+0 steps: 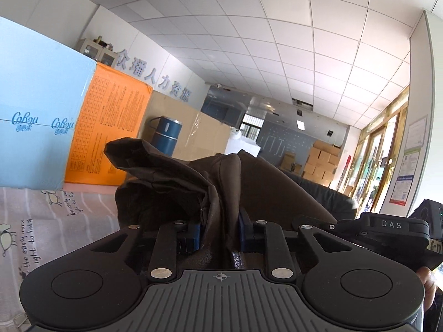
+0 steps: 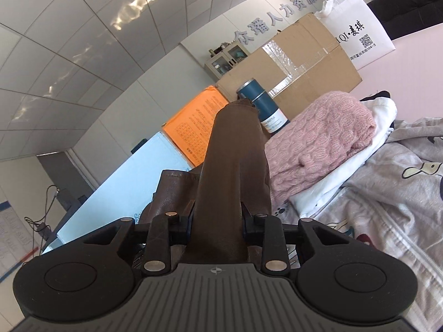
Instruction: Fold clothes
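A dark brown leather-like garment [image 1: 193, 182] is bunched up between the fingers of my left gripper [image 1: 220, 233], which is shut on it and holds it above the bed. In the right wrist view the same brown garment [image 2: 229, 171] rises as a tall fold from my right gripper [image 2: 217, 229], whose pads press on it from both sides. The right gripper [image 1: 393, 227] also shows at the right edge of the left wrist view, close beside the left one. The cloth hides both pairs of fingertips.
A pink knitted sweater [image 2: 324, 141] lies folded on white clothes [image 2: 354, 160] on the patterned bedsheet [image 2: 387, 210]. Behind stand a blue flask [image 2: 263, 105], a cardboard box [image 2: 299, 63], an orange box [image 1: 110, 127], a light blue box [image 1: 38, 110] and a white bag [image 2: 357, 33].
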Available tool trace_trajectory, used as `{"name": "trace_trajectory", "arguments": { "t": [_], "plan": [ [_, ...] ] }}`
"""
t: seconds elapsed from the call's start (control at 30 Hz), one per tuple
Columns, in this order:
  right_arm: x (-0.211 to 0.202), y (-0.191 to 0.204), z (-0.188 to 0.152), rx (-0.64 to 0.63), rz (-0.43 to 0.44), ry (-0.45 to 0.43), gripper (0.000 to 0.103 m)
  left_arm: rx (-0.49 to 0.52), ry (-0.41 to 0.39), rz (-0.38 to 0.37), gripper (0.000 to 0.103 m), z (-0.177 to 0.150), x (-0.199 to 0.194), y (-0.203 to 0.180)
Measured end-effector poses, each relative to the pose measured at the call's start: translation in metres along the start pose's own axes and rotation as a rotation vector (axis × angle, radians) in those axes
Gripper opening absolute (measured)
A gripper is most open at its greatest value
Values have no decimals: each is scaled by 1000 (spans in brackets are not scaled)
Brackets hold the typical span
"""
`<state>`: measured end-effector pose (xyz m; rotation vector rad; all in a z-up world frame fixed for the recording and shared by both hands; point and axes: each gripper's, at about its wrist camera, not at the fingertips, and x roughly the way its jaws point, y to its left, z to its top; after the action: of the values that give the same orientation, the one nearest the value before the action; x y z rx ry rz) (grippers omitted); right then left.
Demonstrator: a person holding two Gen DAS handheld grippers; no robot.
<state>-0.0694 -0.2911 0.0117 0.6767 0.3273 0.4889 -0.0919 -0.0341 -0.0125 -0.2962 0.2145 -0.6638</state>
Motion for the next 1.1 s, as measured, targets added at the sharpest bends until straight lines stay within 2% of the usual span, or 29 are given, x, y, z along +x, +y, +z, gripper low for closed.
{"name": "trace_trajectory", "arguments": {
  "t": [0.2,0.43,0.57,0.7,0.77,0.87,0.97,1.1],
  "plan": [
    [12,38,-30,52,222,79,26,5,-56,84,22,7,-82,11],
    [59,81,-70,179,485,282,26,64,-96,335,22,10,-177,12],
    [98,102,-103,254,572,433,26,98,-49,472,22,11,-216,8],
    [123,116,-132,249,558,550,26,108,45,575,22,10,-233,11],
    [126,117,-141,221,522,580,26,83,86,578,22,3,-233,22],
    [117,109,-144,163,451,586,26,19,119,523,22,-10,-222,41],
    [105,99,-136,81,359,546,26,-42,127,451,22,-19,-202,53],
    [96,85,-122,-52,244,485,28,-52,145,409,23,-27,-179,65]
  ]
}}
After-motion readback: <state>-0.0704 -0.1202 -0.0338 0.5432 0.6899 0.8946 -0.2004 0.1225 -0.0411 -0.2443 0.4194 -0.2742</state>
